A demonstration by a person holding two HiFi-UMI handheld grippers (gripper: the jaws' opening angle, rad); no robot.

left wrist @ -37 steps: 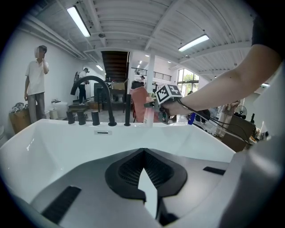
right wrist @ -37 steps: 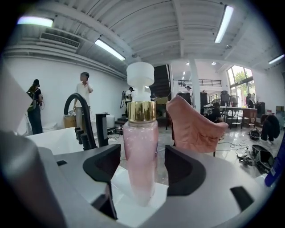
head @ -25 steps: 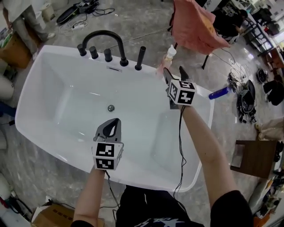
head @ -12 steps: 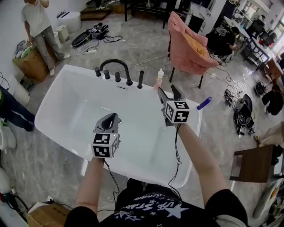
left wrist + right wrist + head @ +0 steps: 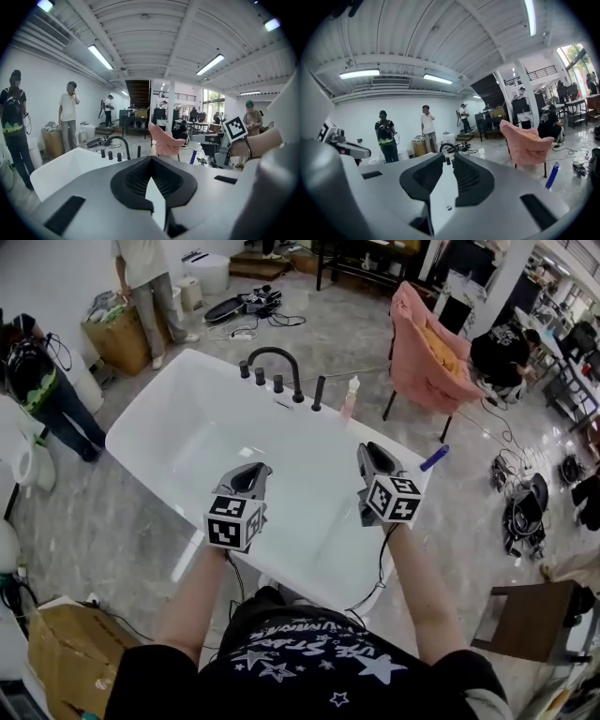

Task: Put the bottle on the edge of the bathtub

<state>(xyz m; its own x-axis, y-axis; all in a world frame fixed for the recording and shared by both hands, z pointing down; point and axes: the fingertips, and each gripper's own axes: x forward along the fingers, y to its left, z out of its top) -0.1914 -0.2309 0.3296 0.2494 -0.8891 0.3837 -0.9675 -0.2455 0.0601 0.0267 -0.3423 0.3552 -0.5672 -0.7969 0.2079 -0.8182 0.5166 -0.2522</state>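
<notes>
A pale pink bottle point(image 5: 351, 397) with a white cap stands upright on the far edge of the white bathtub point(image 5: 178, 399), just right of the black faucet point(image 5: 273, 358). It also shows small in the right gripper view, bottle point(image 5: 482, 151). My right gripper point(image 5: 367, 449) hovers over the tub's near right part, well short of the bottle. Its jaws are closing to a narrow gap with nothing between them, right gripper point(image 5: 451, 158). My left gripper point(image 5: 262, 470) hangs over the tub's near middle, shut and empty, left gripper point(image 5: 150, 158).
A pink chair point(image 5: 427, 362) stands beyond the tub's far right corner. A blue bottle point(image 5: 433, 457) lies on the floor to the right. Two people point(image 5: 42, 390) stand at the left near a cardboard bin point(image 5: 117, 338). Cables and gear litter the floor.
Both grippers have drawn back from the tub's far end toward me. The right gripper has left the bottle standing on the edge, and its jaws have narrowed. More of the room shows.
</notes>
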